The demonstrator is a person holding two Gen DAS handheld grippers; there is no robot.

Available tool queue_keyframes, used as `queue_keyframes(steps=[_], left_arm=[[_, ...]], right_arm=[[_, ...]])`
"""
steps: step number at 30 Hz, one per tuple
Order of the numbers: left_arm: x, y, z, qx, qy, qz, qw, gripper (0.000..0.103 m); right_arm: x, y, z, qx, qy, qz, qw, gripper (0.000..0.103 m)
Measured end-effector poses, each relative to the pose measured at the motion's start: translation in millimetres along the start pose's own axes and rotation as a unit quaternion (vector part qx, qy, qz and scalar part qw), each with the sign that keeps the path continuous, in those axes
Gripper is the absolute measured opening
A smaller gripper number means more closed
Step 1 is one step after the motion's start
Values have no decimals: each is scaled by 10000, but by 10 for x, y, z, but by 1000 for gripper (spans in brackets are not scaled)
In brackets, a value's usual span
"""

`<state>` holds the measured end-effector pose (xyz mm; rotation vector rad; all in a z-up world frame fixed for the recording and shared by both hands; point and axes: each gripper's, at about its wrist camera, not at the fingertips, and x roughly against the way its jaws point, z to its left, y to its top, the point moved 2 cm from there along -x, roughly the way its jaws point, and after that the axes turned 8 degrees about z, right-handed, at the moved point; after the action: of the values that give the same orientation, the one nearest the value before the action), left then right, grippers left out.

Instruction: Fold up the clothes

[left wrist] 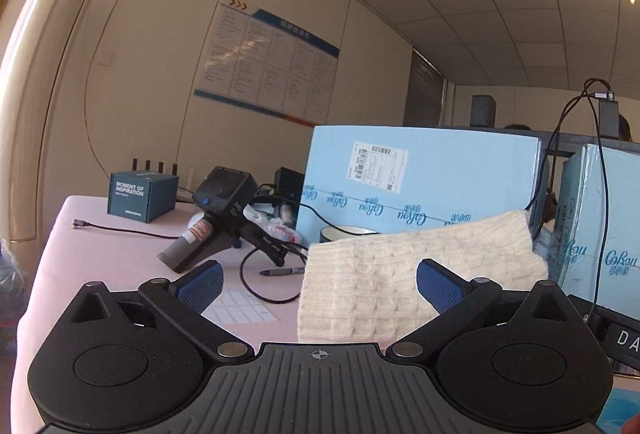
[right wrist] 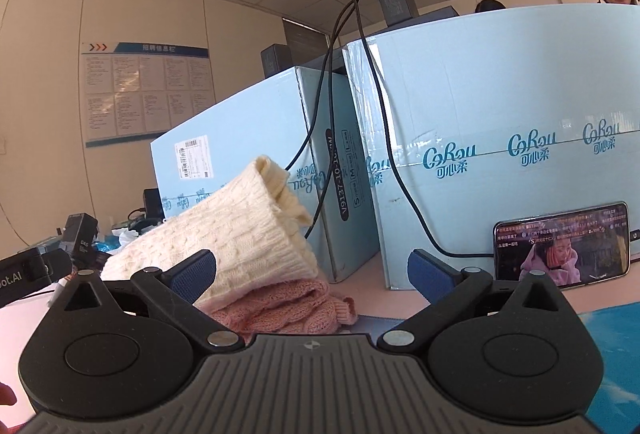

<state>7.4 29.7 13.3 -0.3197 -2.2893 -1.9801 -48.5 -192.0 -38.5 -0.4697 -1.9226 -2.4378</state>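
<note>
A cream cable-knit garment lies folded on the pink table, just ahead of my left gripper, which is open and empty with its blue pads apart. In the right wrist view the same cream knit rests on top of a pink knit garment. My right gripper is open and empty, the pile lying between its jaws close to the left finger.
Light blue cartons wall off the back of the table. A phone leans on one, playing video. A black handheld device, cables, a marker, a mug and a dark box sit at left.
</note>
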Motion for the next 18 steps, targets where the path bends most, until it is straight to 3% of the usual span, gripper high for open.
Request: queue_keyframes(steps=[6, 10, 18], left_arm=[[166, -59, -117, -450, 754, -435, 9952, 103], [195, -66, -213, -736, 815, -547, 9924, 103], [177, -79, -211, -712, 771, -467, 9934, 103]], right_arm=[[39, 0, 39, 182, -24, -272, 9995, 103], [67, 2, 63, 330, -208, -475, 9981, 103], [57, 2, 83, 446, -260, -537, 9972, 103]])
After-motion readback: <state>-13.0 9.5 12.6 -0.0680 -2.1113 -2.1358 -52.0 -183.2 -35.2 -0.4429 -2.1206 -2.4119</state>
